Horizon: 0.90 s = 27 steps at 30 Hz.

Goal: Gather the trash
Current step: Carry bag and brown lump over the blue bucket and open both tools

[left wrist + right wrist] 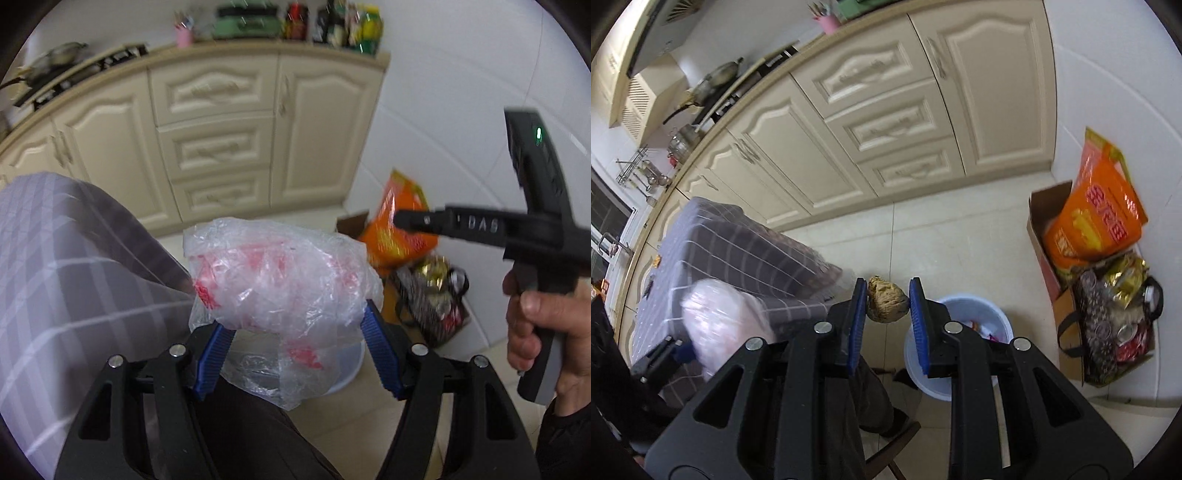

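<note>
My left gripper [297, 315] is shut on a crumpled clear plastic bag [280, 273] with red print, which bulges out over both blue pads. Under the bag shows part of a pale blue bin [349, 369] on the floor. In the right wrist view my right gripper [888, 285] is shut on a brown crumpled lump [886, 301], held above the floor just left of the bin [923, 373], which has scraps inside. The bag [716, 317] and the left gripper [670, 350] show blurred at lower left. The right gripper [404, 219] crosses the left wrist view, held by a hand [532, 332].
A table under a grey checked cloth [738, 251] stands left of the bin. Cream kitchen cabinets [886, 129] run along the back. At the right wall a cardboard box [1039, 229] holds an orange bag [1097, 218], beside a dark bag of packets [1108, 325]. A dark trouser leg [871, 398] is below.
</note>
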Tool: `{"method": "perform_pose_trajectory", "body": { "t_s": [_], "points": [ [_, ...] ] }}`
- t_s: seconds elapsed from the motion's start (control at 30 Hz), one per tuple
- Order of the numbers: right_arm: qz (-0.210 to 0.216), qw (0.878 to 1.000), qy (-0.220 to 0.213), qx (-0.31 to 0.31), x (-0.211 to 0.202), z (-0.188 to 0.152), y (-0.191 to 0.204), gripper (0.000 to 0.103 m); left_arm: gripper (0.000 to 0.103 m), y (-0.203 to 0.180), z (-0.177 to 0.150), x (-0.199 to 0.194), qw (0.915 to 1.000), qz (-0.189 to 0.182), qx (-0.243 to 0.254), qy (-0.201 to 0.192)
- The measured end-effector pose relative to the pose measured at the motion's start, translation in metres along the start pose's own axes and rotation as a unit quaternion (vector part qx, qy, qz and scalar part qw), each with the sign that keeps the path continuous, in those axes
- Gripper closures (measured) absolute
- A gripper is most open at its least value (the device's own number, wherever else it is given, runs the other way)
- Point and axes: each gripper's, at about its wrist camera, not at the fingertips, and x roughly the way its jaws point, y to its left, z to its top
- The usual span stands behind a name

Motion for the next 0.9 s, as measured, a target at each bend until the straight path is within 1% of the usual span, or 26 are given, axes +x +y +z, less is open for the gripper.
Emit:
{"method": "perform_pose_trajectory", "body": {
  "t_s": [0.03,0.17,0.23,0.43,0.5,0.53,0.57,0.6,0.63,0.67,0.7,0.77,0.83,0.87,0.9],
  "points": [
    [-0.001,1.0,0.004,0.003,0.004,0.0,-0.002,0.079,0.036,-0.004,-0.002,0.015,0.9998,-0.001,0.007,0.016],
    [0.001,1.0,0.019,0.019,0.022,-0.005,-0.012,0.078,0.036,-0.011,-0.007,0.055,0.998,-0.005,0.027,0.057],
    [0.003,0.999,0.026,0.028,0.029,-0.007,-0.018,0.078,0.036,-0.015,-0.011,0.082,0.9957,-0.004,0.036,0.086],
    [-0.001,0.998,0.046,0.045,0.055,-0.008,-0.033,0.078,0.035,-0.02,-0.019,0.127,0.9894,-0.01,0.054,0.134],
    [-0.001,0.997,0.056,0.051,0.066,-0.007,-0.039,0.078,0.032,-0.02,-0.019,0.139,0.9871,-0.018,0.058,0.148],
    [-0.002,0.996,0.064,0.06,0.074,-0.009,-0.044,0.078,0.026,-0.02,-0.019,0.145,0.9856,-0.013,0.059,0.158],
    [-0.003,0.995,0.068,0.069,0.078,-0.01,-0.048,0.065,0.022,-0.018,-0.019,0.15,0.9846,-0.007,0.059,0.165],
    [-0.005,0.995,0.068,0.079,0.079,-0.011,-0.052,0.037,0.02,-0.018,-0.018,0.15,0.9847,-0.009,0.055,0.165],
    [-0.01,0.994,0.062,0.085,0.078,-0.013,-0.054,0.032,0.018,-0.016,-0.017,0.149,0.9857,-0.015,0.045,0.162],
    [-0.011,0.994,0.06,0.088,0.078,-0.014,-0.056,0.032,0.015,-0.013,-0.016,0.147,0.9865,-0.013,0.036,0.159],
    [-0.008,0.994,0.06,0.093,0.077,-0.016,-0.058,0.029,0.014,-0.013,-0.017,0.146,0.9868,-0.01,0.034,0.158],
    [-0.011,0.994,0.057,0.098,0.075,-0.018,-0.06,0.021,0.013,-0.012,-0.015,0.141,0.9883,-0.007,0.033,0.149],
    [-0.015,0.993,0.057,0.099,0.073,-0.018,-0.06,0.016,0.013,-0.011,-0.014,0.134,0.9896,-0.005,0.033,0.14],
    [-0.016,0.993,0.056,0.1,0.073,-0.018,-0.059,0.011,0.013,-0.012,-0.013,0.132,0.9902,-0.004,0.032,0.136],
    [-0.018,0.993,0.054,0.101,0.071,-0.018,-0.059,0.008,0.013,-0.012,-0.012,0.128,0.9909,-0.003,0.03,0.131]
  ]
}}
